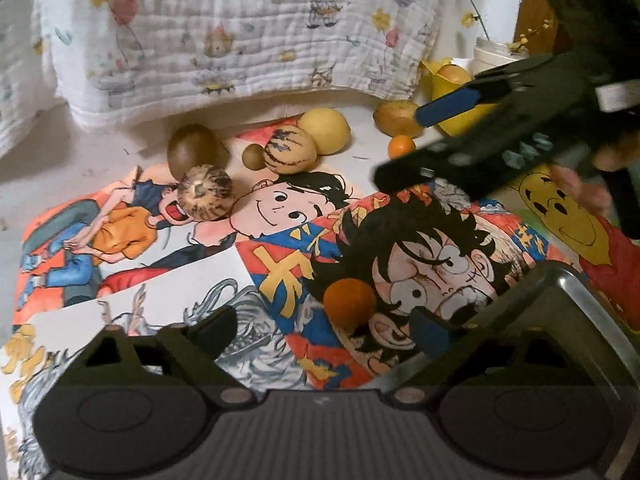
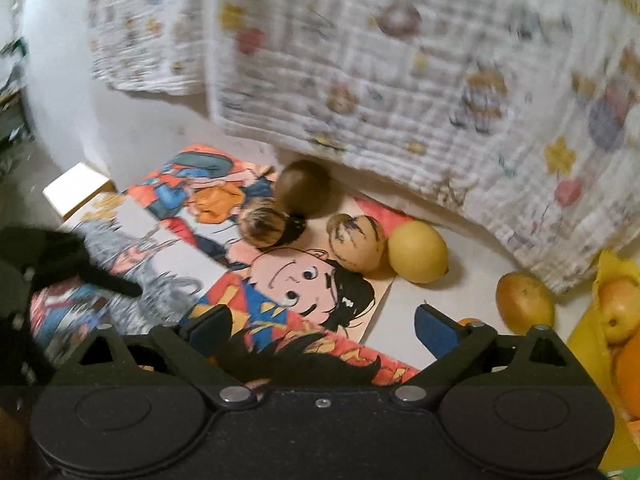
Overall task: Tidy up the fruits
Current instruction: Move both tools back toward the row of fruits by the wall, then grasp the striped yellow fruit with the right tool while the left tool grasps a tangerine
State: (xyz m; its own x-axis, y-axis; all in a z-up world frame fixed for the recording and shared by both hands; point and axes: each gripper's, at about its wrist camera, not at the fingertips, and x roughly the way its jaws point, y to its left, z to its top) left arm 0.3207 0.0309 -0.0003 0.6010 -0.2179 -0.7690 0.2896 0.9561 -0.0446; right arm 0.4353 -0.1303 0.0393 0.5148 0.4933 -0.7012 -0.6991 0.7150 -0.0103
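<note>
On cartoon-print mat (image 1: 280, 280): orange (image 1: 349, 300) sits betw. wide-open left gripper (image 1: 320, 330) fingers, untouched; striped fruit (image 1: 205, 192), brown fruit (image 1: 191, 150), lemon (image 1: 325, 131) at far edge. Right gripper (image 2: 324, 326) open, empty, view blurred. Yellow bag (image 2: 600, 340) w/ fruit cut off at frame edge. Metal tray (image 1: 576, 292) partly hidden.

The mat (image 1: 280, 272) carries cartoon prints in orange, blue, red, yellow and black. At its 12 o'clock edge lie two cream fruits with dark purple stripes (image 1: 289, 150), a brown-green fruit (image 1: 192, 148) and a plain yellow fruit (image 1: 325, 131). The white quilted cloth (image 1: 240, 28) carries pastel cartoon figures.
</note>
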